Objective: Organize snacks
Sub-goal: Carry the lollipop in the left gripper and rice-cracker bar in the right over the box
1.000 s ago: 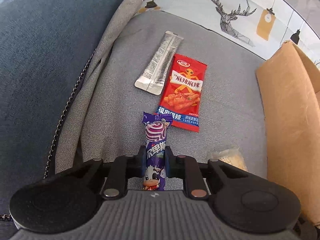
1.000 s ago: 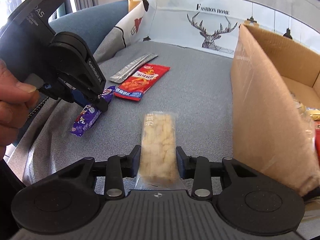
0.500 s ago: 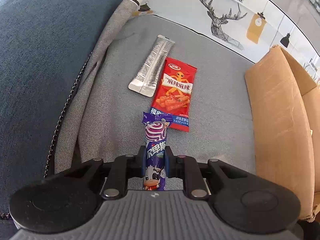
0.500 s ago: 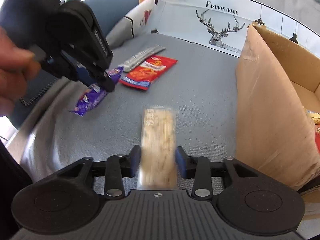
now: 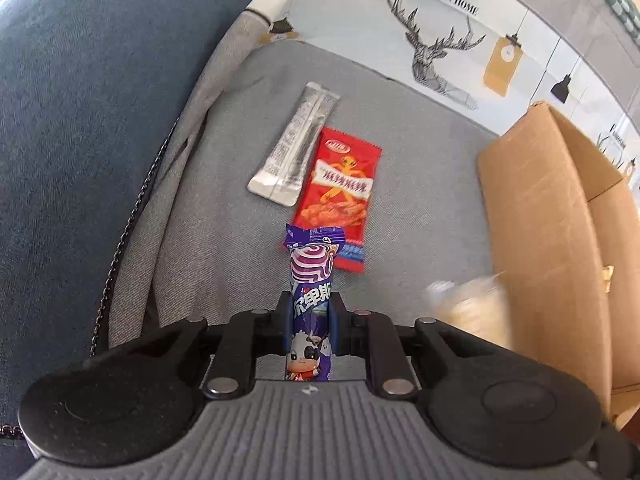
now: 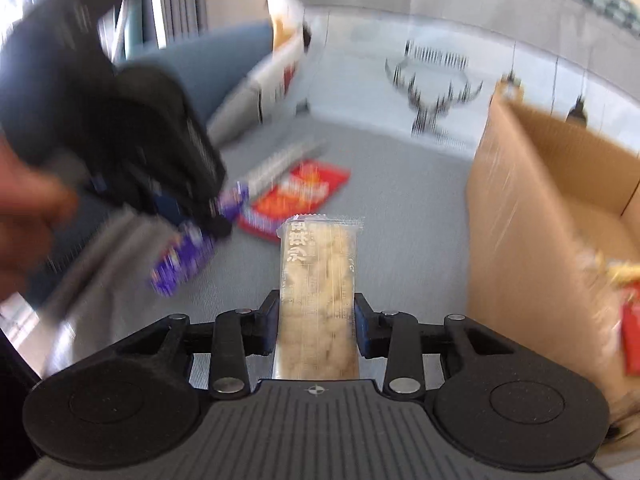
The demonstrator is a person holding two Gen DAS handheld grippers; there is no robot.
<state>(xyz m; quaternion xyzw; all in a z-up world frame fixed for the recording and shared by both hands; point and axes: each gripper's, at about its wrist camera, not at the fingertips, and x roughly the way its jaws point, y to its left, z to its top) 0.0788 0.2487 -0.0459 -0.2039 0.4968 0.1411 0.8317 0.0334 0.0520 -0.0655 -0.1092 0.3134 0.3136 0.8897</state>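
My left gripper (image 5: pixel 310 322) is shut on a purple candy bar (image 5: pixel 311 280) with a cow print and holds it above the grey sofa seat (image 5: pixel 224 240). My right gripper (image 6: pixel 316 322) is shut on a clear pack of beige rice crackers (image 6: pixel 318 280), lifted off the seat. That pack shows blurred in the left wrist view (image 5: pixel 472 304). The left gripper with its purple bar (image 6: pixel 180 256) shows blurred at the left of the right wrist view. A red spicy snack packet (image 5: pixel 338 196) and a silver sachet (image 5: pixel 294 148) lie on the seat.
An open cardboard box (image 5: pixel 552 240) stands on the seat at the right; in the right wrist view (image 6: pixel 540 240) it holds some snacks (image 6: pixel 624 280). A deer-print cushion (image 5: pixel 440 48) lines the back. A blue sofa arm (image 5: pixel 80 120) rises at the left.
Both grippers have risen from the seat with their snacks. The right gripper has moved up fast with the cracker pack; its view is now blurred.
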